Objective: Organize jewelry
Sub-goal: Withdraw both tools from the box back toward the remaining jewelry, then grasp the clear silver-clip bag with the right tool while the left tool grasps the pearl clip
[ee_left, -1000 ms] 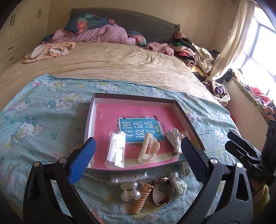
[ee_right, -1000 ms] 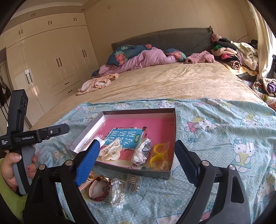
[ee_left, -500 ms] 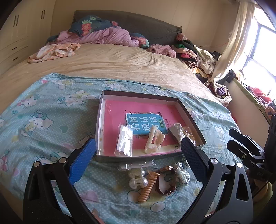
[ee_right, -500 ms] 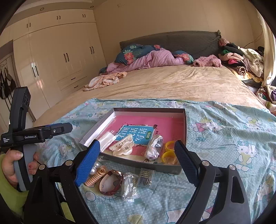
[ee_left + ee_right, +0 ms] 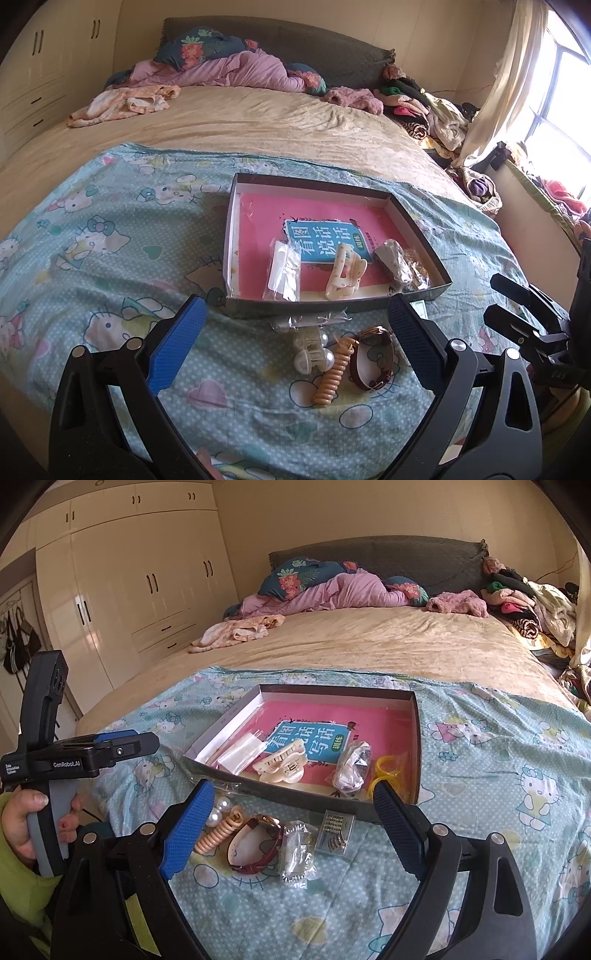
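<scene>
A shallow dark box (image 5: 421, 236) lined in pink sits at centre frame on a Hello Kitty blanket (image 5: 110, 236) spread over a bed. Inside lie a cream hair claw (image 5: 345, 273), a clear plastic bag (image 5: 282, 275) and yellow rings (image 5: 388, 771). Below the box, on the blanket, are a coiled hair tie (image 5: 332, 373), a red watch (image 5: 255, 843), pearl clips (image 5: 312, 350) and a packet of beads (image 5: 334, 832). The left gripper (image 5: 295, 343) and right gripper (image 5: 291, 821), at lower frame, both have fingers spread wide, holding nothing.
</scene>
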